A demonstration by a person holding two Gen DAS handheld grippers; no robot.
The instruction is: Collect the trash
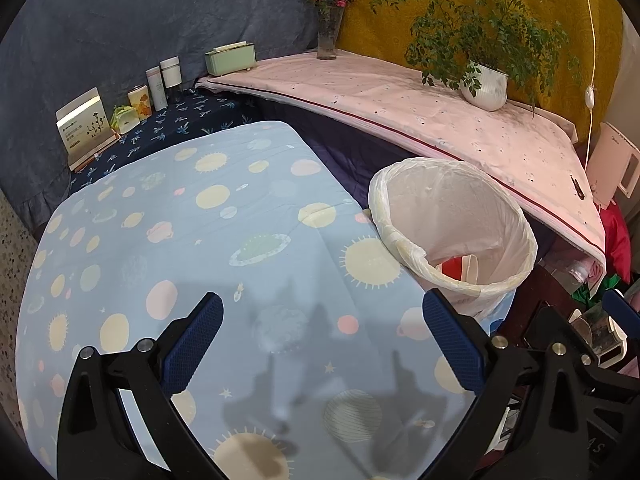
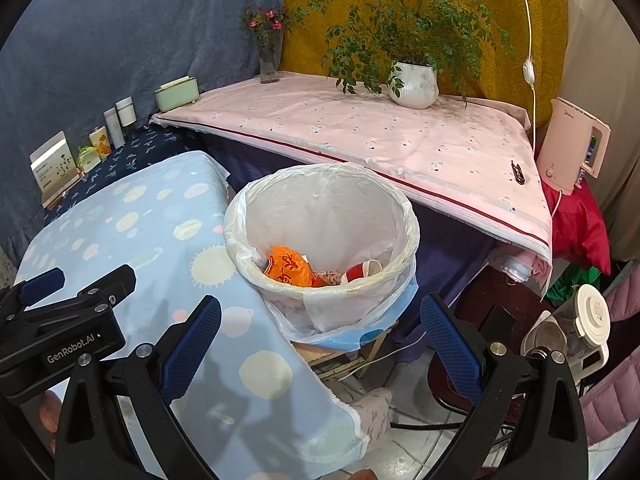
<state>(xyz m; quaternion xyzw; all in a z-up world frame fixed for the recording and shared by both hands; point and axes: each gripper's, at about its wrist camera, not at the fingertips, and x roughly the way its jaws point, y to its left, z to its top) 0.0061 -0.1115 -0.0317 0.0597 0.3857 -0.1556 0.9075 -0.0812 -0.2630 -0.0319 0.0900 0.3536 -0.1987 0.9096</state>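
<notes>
A: Both tools, left tool (image 1: 322, 344) and right tool (image 2: 320, 344), gape wide, empty.
B: Orange wrapper (image 2: 289, 267) sits inside the lined bin (image 2: 404, 216); probably light, crinkly, best pinched at a fold.

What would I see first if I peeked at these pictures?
Probably the white trash bin in the middle, lined with a plastic bag, with an orange wrapper and a red-and-white cup inside it. Next, the blue cloth covered in planets and suns, spread beside the bin. At the bottom, both the left tongs and the right tongs are open and empty.
</notes>
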